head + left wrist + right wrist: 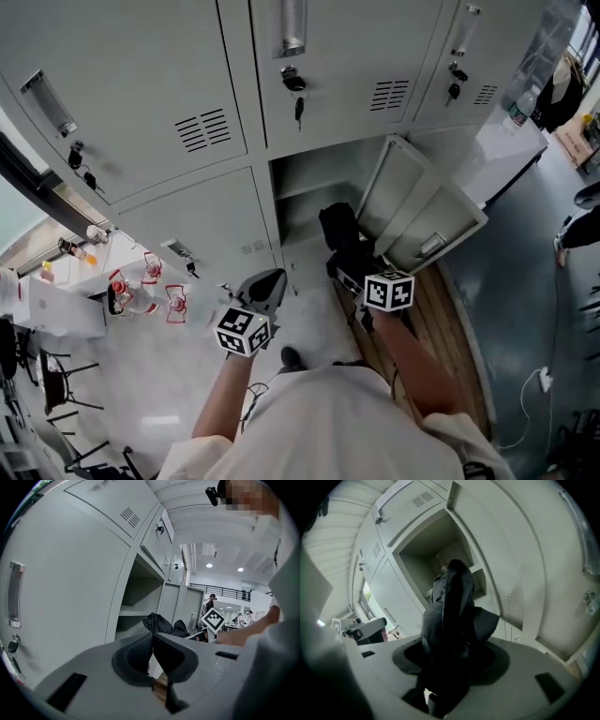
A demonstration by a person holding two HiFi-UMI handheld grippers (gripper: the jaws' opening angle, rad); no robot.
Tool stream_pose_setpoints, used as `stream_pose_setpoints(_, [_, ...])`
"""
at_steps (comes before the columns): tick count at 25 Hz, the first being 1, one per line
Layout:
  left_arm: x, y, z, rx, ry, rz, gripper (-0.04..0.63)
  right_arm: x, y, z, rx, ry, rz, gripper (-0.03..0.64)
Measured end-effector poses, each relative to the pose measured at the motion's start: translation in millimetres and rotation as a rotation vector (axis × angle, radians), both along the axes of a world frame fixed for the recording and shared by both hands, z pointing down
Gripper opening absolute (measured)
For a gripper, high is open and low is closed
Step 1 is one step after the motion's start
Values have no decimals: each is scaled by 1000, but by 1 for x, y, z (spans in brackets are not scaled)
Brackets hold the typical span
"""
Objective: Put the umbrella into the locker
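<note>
The right tool (pixel 449 660) is clamped on the black folded umbrella (pixel 452 606). It is gripped near one end, so the rest stands out ahead of the jaws and can be led in first. The umbrella is held at the mouth of the open locker (pixel 302 176), below its shelf (pixel 298 190). Whether its far end is already inside cannot be told. The door (pixel 422 211) is swung wide to the right, so the way in is left free. The left tool (pixel 152 651) is closed, jaws together, with nothing between them. It is kept to the left, before the closed neighbouring locker, probably to stay clear of the opening. The right forearm (pixel 405 361) is stretched forward with its tool tipped downward. The left forearm (pixel 223 398) is raised ahead, its tool held nearly level.
</note>
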State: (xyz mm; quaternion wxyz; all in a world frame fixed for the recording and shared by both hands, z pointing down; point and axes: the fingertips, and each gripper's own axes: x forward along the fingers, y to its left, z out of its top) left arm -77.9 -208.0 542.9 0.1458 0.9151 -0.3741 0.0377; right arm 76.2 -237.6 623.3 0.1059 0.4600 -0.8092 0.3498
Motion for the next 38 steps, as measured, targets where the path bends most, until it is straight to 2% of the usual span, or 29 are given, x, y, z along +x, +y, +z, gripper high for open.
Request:
stream_pose_setpoints(9, [-8,-18,3,-8,21,78,5,-12,-33,28,-52,113,66,242])
stream_pose_setpoints(17, [-14,-29,6,-20,30,84,5,-20,-59,46,-49,272,48,242])
stream_pose_setpoints(22, [-12,-34,10,-29,26,55,5,-21,-77,68,-82,404,-1,242])
stream_pose_setpoints(27, [-9,-40,11,-36,19,-2,5,-21,-100,81,-80,444,-26,242])
stream_pose_setpoints(30, [-10,-46,10,-35,15,-39,5,-26,-119,84,-48,480,-57,242])
stream_pose_setpoints(35, [-11,-54,9,-30,12,-100,5,-40,-148,91,52,593,-155,244])
stream_pose_setpoints(38, [-14,-57,8,-31,13,-140,5,-48,-166,94,93,610,-178,245])
